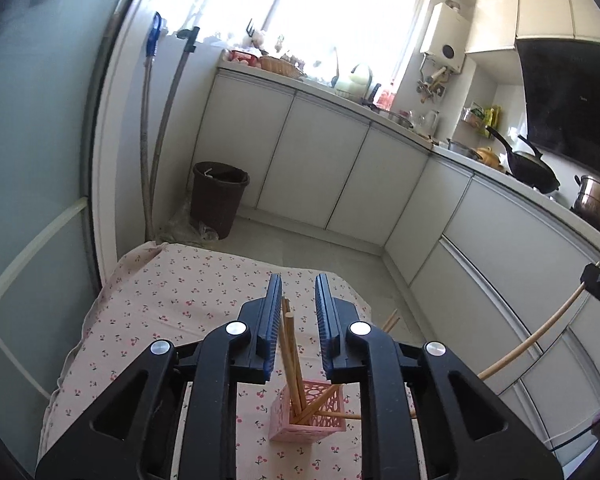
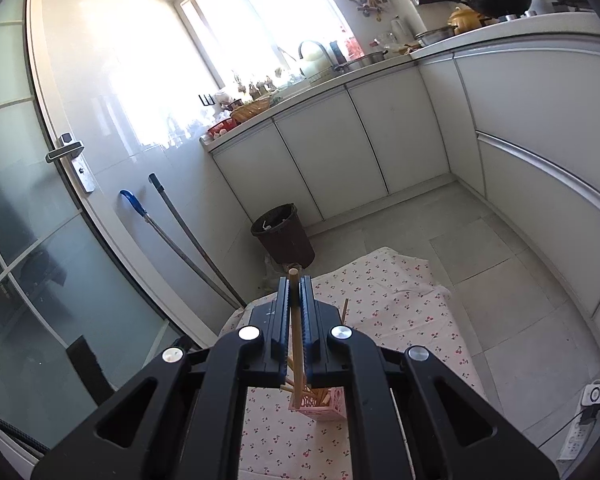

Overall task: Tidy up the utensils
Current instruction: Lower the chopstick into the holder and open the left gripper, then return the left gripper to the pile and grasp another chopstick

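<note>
Two grippers are tilting downward over the pink holder [image 1: 308, 412]. The left gripper [image 1: 298, 312] is sitting slightly apart around loose chopsticks [image 1: 290, 356], while the right gripper [image 2: 296, 304] is clamping one chopstick [image 2: 296, 340].

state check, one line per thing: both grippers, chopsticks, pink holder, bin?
left gripper: open, over the holder, pads not pressing the chopsticks between them
right gripper: shut on one chopstick, which stands nearly upright
pink holder: upright on the cherry-print cloth, open top
chopsticks in holder: leaning at mixed angles
bin: upright, no lid
</note>
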Action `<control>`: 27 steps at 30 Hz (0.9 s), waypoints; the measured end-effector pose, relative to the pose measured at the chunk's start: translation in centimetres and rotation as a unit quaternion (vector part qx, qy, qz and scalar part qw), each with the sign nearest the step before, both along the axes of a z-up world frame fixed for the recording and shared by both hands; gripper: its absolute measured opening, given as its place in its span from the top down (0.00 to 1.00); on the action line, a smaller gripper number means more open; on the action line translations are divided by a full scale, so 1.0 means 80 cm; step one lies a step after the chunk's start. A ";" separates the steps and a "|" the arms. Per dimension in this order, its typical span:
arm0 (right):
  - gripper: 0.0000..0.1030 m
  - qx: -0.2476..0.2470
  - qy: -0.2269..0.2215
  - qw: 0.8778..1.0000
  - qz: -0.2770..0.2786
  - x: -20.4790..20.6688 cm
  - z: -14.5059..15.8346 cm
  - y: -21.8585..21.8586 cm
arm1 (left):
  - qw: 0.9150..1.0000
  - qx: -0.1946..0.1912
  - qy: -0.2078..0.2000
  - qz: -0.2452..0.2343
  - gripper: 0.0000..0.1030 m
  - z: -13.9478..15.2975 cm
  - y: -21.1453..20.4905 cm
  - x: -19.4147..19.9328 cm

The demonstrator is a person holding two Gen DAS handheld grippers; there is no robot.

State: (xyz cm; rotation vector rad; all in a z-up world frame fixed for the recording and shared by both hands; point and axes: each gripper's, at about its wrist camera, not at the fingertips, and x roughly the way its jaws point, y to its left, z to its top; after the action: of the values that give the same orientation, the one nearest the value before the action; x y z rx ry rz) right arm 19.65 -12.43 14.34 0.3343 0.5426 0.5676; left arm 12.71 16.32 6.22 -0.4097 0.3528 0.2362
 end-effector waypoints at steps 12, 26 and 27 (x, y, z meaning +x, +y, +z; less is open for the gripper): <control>0.95 -0.004 0.006 1.000 -0.005 0.005 -0.003 0.025 | 0.999 -0.012 -0.022 0.023 0.59 0.028 0.036 -0.052; 0.95 0.024 0.015 1.000 0.001 -0.011 -0.016 -0.004 | 0.826 0.136 0.453 -0.307 0.42 -0.270 -0.123 0.056; 0.95 0.026 0.017 1.000 -0.003 -0.011 -0.018 -0.010 | 0.821 0.171 0.446 -0.314 0.42 -0.279 -0.143 0.056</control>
State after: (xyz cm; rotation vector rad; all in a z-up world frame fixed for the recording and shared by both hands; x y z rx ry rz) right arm 18.79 -13.26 12.92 0.3948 0.5593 0.5720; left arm 17.16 4.88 -16.14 0.2262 1.3247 -0.1846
